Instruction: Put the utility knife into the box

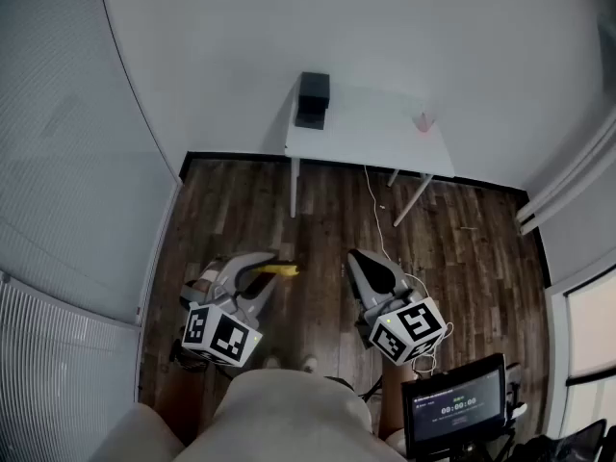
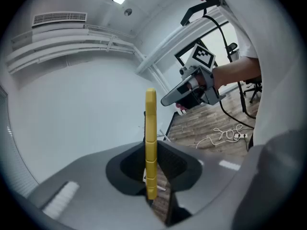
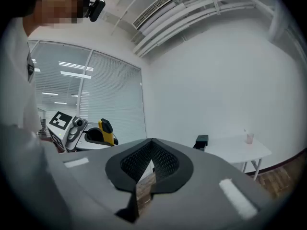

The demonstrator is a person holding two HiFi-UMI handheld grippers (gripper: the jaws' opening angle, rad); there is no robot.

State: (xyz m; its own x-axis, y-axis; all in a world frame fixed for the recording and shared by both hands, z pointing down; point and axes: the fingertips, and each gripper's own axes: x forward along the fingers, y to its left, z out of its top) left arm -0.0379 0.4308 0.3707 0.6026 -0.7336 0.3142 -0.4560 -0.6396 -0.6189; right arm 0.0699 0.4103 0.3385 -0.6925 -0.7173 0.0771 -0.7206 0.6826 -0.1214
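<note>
While low, left gripper (image 1: 258, 273) on knife (image 1: 281, 269).

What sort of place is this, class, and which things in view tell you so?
Probably a sparsely furnished office or lab room. It has a wood floor, a lone white table, glass panels with blinds, and a ceiling vent beside strip lighting.

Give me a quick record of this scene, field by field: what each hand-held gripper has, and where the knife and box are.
left hand-held gripper: shut on the yellow utility knife, above the wood floor
right hand-held gripper: shut, empty
box: black, at the far left corner of the white table
knife in box: not yet
also on table: small pink cup, right side
</note>
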